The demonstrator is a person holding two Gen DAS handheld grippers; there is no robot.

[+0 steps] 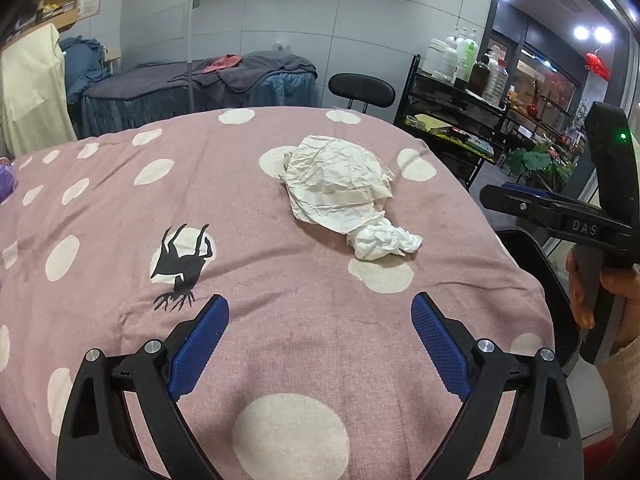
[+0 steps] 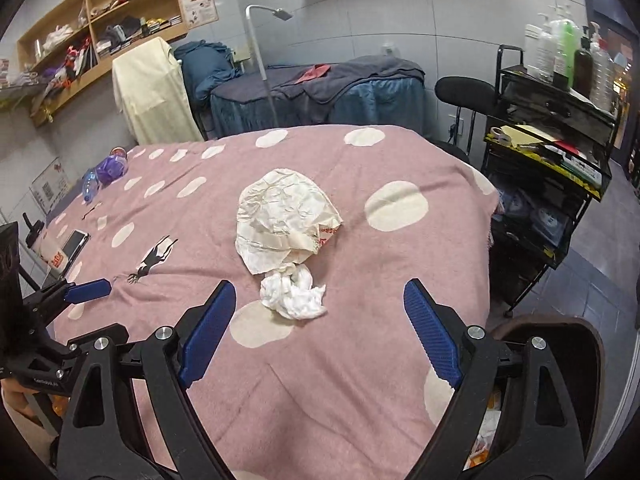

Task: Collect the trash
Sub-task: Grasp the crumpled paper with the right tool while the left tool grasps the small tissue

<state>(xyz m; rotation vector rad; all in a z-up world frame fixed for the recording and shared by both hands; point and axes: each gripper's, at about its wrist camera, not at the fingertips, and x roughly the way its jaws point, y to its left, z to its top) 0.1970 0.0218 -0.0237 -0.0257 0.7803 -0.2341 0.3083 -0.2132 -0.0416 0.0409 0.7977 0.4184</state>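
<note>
Both jaws stand wide open and hold nothing: the left gripper and the right gripper each hover low over a pink spotted blanket with their blue pads spread far apart. Straight ahead of the right jaws, just beyond the fingertips and slightly left of their centre line, lies a small crumpled tissue. Touching its far side is a larger wrapper, cream, creased and flattened, with a bit of red print at its right edge. Together the two pieces form one strip whose long axis runs away from the right jaws, roughly in line with them. From the left jaws the same pair sits farther off, ahead and to the right: the tissue nearer, the wrapper behind it and up to the left, so the strip lies on a slant to that gripper. The right gripper looks clearly nearer, and the tissue is the closest piece to it; a short reach forward would likely bring the pads to either side of it. Below and to the right of the right jaws, off the blanket's edge, is a dark bin with what seems to be pale scraps inside. The tissue is white, soft and tightly wadded.
</note>
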